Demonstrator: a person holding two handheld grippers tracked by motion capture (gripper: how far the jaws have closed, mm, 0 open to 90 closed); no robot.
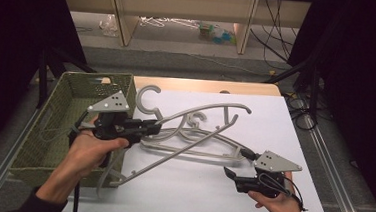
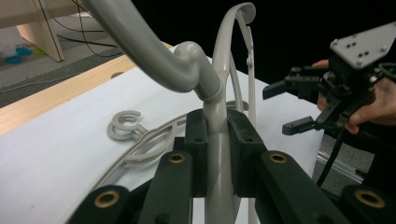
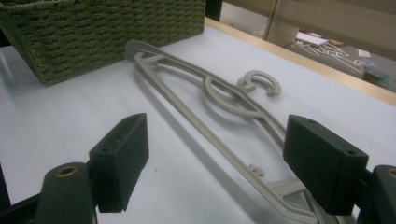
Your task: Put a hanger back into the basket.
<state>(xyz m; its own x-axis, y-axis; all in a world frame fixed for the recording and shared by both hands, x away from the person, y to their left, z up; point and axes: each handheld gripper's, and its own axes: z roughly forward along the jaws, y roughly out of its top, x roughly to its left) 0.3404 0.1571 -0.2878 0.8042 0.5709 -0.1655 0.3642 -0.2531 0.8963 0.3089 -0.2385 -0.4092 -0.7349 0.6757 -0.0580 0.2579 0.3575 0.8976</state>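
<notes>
At nine o'clock on the white table (image 1: 275,122), just beside the green basket (image 1: 49,126): left gripper (image 1: 147,127) clamped on a grey hanger (image 1: 195,114), lifted and tilted. At five o'clock: right gripper (image 1: 231,175) spread wide, nothing held, over a second hanger (image 3: 219,126) lying flat.

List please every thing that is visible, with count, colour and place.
raised hanger: one, grey, lifted above the sheet, neck clamped in the left gripper
flat hanger: one, grey, lying on the sheet
basket: one, green woven, left part of the table
sheet: one, white, covering the table
table: one, wooden edge at the far side
left gripper: one, black, shut on the raised hanger
right gripper: one, black, open, near the flat hanger's end
hands: two, holding the grippers
</notes>
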